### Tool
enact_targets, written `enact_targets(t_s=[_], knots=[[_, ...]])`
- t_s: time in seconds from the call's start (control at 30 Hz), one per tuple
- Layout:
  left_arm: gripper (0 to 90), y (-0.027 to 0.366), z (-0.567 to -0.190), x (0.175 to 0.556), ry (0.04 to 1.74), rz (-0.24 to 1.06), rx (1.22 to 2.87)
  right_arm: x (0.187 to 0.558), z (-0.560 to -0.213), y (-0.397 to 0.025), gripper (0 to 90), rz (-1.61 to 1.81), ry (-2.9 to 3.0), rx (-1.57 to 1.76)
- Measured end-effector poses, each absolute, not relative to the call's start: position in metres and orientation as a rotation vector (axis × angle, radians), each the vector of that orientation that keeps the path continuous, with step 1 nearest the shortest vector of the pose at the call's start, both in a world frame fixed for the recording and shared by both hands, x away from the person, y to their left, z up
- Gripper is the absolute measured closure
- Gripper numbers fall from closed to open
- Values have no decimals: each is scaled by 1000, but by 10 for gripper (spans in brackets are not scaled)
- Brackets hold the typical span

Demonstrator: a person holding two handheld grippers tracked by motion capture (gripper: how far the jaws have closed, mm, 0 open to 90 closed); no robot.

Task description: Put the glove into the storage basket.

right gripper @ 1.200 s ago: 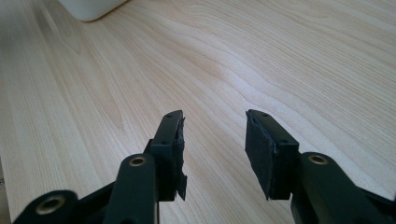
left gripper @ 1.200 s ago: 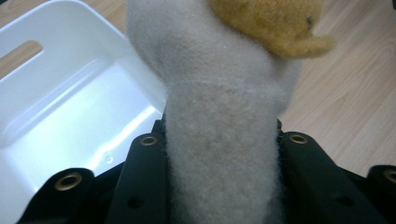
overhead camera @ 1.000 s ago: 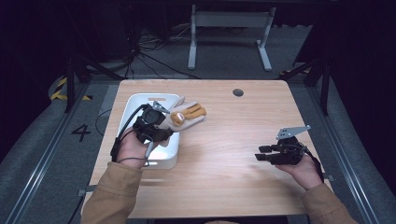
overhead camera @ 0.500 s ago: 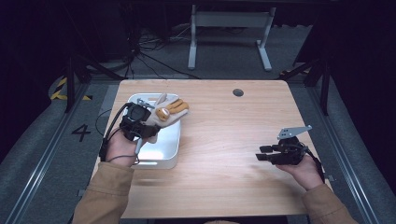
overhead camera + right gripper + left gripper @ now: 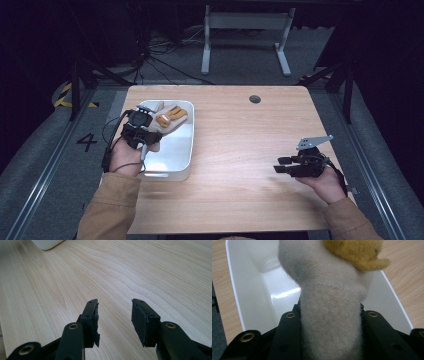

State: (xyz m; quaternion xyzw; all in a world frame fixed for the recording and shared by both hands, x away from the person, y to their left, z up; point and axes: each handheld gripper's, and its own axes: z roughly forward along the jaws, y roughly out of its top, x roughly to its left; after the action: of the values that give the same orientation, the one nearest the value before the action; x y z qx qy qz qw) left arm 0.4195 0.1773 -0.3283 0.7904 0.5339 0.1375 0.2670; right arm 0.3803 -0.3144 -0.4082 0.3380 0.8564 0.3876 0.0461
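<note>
**One plush toy held over one white bin, two grippers on a wooden table**

A person sits at one wooden table (image 5: 235, 150), seen from above, with one gripper in each hand. The left gripper (image 5: 141, 131) is clamped on a single beige plush toy (image 5: 165, 119), which has two orange patches on its upper side. The toy hangs over the far half of one white rectangular bin (image 5: 184, 150) that sits on the left part of the table. In the left gripper view, the two black jaws press in on either side of the toy's narrow beige body (image 5: 332, 325), and one orange woolly part (image 5: 354, 251) shows at the top, with the bin's white inside (image 5: 262, 290) behind it.

The right gripper (image 5: 281, 165) is low over the right side of the table, well apart from the bin. In the right gripper view its two jaws stand apart with bare wood between them and nothing held.
</note>
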Motion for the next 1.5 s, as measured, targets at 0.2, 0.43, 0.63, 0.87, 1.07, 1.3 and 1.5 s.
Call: enact_targets(t_s=[0.2,0.43,0.63,0.87,1.07,1.3,1.5], knots=[[660,180,-335,426,1506,351,2122,380,-409,-315,569,1188,2614,1035],[660,181,-345,434,1568,319,2106,383,-411,-319,567,1191,2619,1036],[659,179,-353,439,1606,305,2098,385,-412,-321,565,1203,2631,1032],[658,171,-356,442,1658,298,2110,384,-414,-316,562,1209,2664,985],[657,167,-360,448,1693,270,2117,381,-414,-311,561,1195,2684,939],[650,166,-372,454,1722,216,2113,377,-410,-307,560,1205,2681,917],[648,167,-381,460,1762,194,2114,375,-411,-305,557,1198,2687,913]])
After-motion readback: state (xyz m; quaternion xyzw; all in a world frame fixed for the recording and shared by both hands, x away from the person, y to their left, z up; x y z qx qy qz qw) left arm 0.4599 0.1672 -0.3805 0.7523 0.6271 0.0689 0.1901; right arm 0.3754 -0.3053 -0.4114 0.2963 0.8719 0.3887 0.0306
